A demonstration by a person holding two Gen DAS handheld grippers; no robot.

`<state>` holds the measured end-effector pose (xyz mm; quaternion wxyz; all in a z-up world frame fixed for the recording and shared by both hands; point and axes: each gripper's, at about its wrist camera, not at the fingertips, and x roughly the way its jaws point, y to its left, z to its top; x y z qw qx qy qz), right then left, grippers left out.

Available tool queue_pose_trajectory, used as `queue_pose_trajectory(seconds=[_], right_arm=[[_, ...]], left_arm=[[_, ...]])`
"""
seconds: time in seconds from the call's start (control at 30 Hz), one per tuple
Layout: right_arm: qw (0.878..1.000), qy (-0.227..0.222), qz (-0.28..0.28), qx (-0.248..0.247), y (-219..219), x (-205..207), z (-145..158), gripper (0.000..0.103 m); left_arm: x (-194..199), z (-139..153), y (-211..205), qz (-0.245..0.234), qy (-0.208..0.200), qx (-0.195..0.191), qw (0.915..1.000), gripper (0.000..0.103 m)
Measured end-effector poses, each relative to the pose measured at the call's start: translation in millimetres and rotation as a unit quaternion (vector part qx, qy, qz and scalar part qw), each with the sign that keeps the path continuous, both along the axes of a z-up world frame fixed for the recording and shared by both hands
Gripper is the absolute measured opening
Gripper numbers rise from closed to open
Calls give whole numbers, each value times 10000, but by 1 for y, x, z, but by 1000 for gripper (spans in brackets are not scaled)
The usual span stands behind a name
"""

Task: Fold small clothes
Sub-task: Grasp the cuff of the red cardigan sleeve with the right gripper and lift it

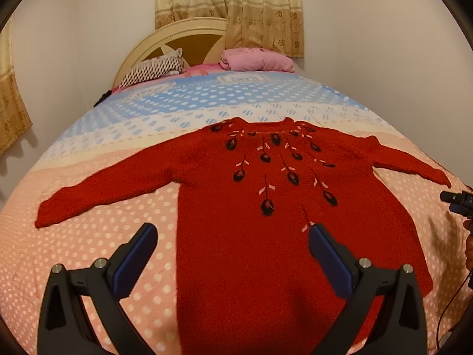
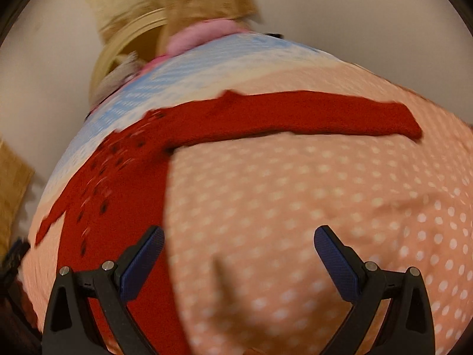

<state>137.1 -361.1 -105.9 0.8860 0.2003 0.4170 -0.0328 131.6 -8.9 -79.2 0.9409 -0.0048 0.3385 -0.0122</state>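
Note:
A small red knitted sweater (image 1: 254,236) with dark flower embroidery lies flat on the bed, front up, both sleeves spread out. My left gripper (image 1: 232,230) is open and empty, above the sweater's lower left part; its right finger is over the body, its left finger over the bedspread. The right wrist view is blurred. It shows the sweater's right side and right sleeve (image 2: 310,115) stretched across the bedspread. My right gripper (image 2: 239,236) is open and empty over the bedspread, right of the sweater's body (image 2: 124,183). Its tip also shows in the left wrist view (image 1: 456,202).
The bedspread (image 1: 97,254) is peach with white dots, turning blue toward the headboard (image 1: 177,38). A striped pillow (image 1: 153,71) and a folded pink blanket (image 1: 257,59) lie at the head. Curtains (image 1: 236,6) hang behind. A cable (image 1: 452,304) hangs at the right.

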Motion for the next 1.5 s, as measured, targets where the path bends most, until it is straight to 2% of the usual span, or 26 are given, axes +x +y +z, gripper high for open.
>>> queue_pose_trajectory(seconds=[0.17, 0.27, 0.33, 0.4, 0.43, 0.53, 0.67, 0.73, 0.8, 0.83, 0.9, 0.97, 1.1, 1.3, 1.5], right_arm=[[9975, -63, -668, 234, -62, 13, -1, 100], [9921, -51, -1190, 383, -106, 19, -3, 90], [9881, -30, -1449, 516, -131, 21, -6, 83], [9805, 58, -1767, 857, -158, 23, -13, 69], [9769, 122, -1890, 986, -168, 23, -16, 68], [9729, 263, -2084, 971, -184, 25, -21, 66], [9714, 347, -2168, 904, -194, 32, -25, 63], [9719, 347, -2181, 811, -195, 42, -27, 56], [9732, 311, -2141, 776, -197, 49, -27, 42], [9736, 296, -2108, 818, -199, 52, -27, 27], [9753, 225, -2048, 793, -199, 58, -26, 13], [9781, 146, -1968, 667, -198, 61, -20, 7], [9822, -140, -1799, 526, -189, 68, 7, 6], [9845, -751, -1561, 268, -169, 78, 70, 6], [9872, -1170, -1079, -71, -123, 100, 129, 6]], left_arm=[[18, -8, -1, 17, -107, 189, 9998, 103], [27, -11, 2, 100, -171, 314, 9993, 103], [31, -14, 4, 158, -207, 247, 9994, 103], [31, -17, 5, 174, -181, 114, 9996, 103], [33, -19, 6, 193, -151, 102, 9996, 103], [36, -19, 10, 332, -215, 197, 9990, 103], [46, -20, 20, 529, -254, 129, 9982, 103], [49, -23, 23, 591, -208, 145, 9979, 103], [51, -27, 26, 625, -161, 144, 9978, 103], [51, -29, 28, 632, -132, 138, 9978, 103], [51, -33, 30, 647, -91, 162, 9977, 103], [51, -36, 32, 655, -38, 160, 9977, 103], [49, -36, 37, 704, -29, 52, 9975, 103], [43, -32, 52, 872, -94, -155, 9960, 103], [44, -29, 62, 985, -99, -202, 9949, 103]])
